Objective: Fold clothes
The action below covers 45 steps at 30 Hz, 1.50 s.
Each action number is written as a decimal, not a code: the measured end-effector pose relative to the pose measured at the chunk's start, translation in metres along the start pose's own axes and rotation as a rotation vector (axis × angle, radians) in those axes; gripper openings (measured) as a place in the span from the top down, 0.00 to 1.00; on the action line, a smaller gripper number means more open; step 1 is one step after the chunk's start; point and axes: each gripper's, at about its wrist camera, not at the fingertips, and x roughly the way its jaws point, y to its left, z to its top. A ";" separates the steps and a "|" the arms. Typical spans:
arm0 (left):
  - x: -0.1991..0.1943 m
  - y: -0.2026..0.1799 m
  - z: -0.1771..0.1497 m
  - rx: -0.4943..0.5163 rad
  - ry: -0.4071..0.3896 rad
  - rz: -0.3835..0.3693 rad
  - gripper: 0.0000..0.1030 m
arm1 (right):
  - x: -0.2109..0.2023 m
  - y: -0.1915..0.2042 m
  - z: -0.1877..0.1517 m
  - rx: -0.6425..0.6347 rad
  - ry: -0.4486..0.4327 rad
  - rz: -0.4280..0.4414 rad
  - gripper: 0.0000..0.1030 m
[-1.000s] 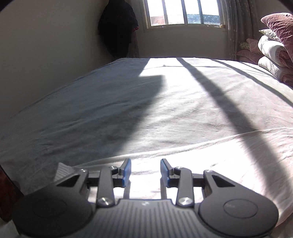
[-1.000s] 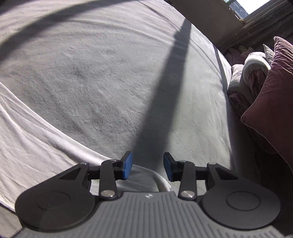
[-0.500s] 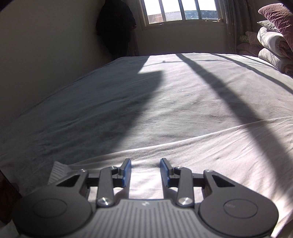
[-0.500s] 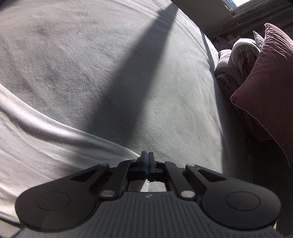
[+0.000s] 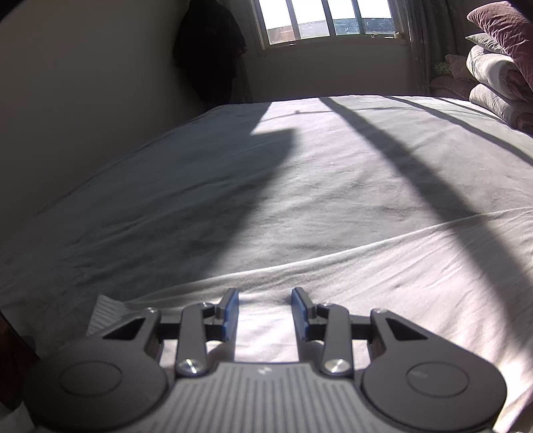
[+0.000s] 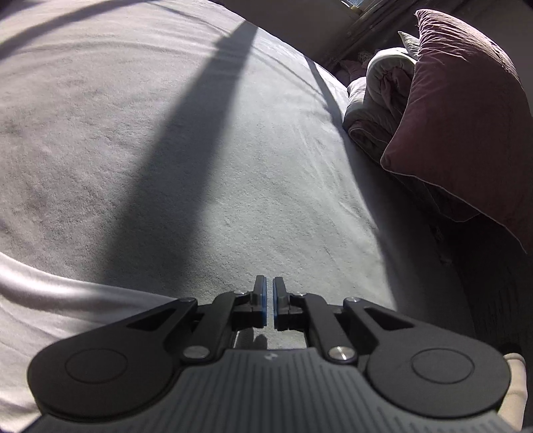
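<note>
A white garment point(image 5: 366, 283) lies spread along the near edge of a grey bed sheet point(image 5: 233, 186). My left gripper point(image 5: 265, 293) hovers low over the garment's sunlit cloth, open, with nothing between its blue pads. A ribbed hem corner point(image 5: 103, 309) shows by its left finger. In the right wrist view the white garment point(image 6: 66, 309) rises from the left and runs under my right gripper point(image 6: 269, 283). Its jaws stand closed to a thin slit on the garment's edge, and the fingers hide the pinched cloth.
The grey sheet point(image 6: 233, 150) stretches ahead with long dark shadow bands. A maroon pillow point(image 6: 466, 116) and rolled quilts point(image 6: 379, 100) are stacked at the right side. A window point(image 5: 326, 20) and a dark hanging coat point(image 5: 206, 50) are on the far wall. A hand point(image 6: 514, 383) holds the right gripper.
My right gripper went from open to shut at the garment's edge and has since tilted, showing more of the pillow. The left gripper stayed open and dipped slightly lower over the cloth.
</note>
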 end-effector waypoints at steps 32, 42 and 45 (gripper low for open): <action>0.003 -0.002 0.002 -0.012 0.008 0.005 0.62 | -0.005 0.031 -0.004 0.125 -0.064 -0.032 0.81; -0.003 -0.006 0.006 0.033 0.054 0.031 0.59 | -0.039 -0.020 -0.039 0.486 0.024 0.142 0.53; -0.004 -0.007 0.006 0.048 0.059 0.035 0.59 | -0.039 -0.026 -0.056 0.615 0.062 0.179 0.61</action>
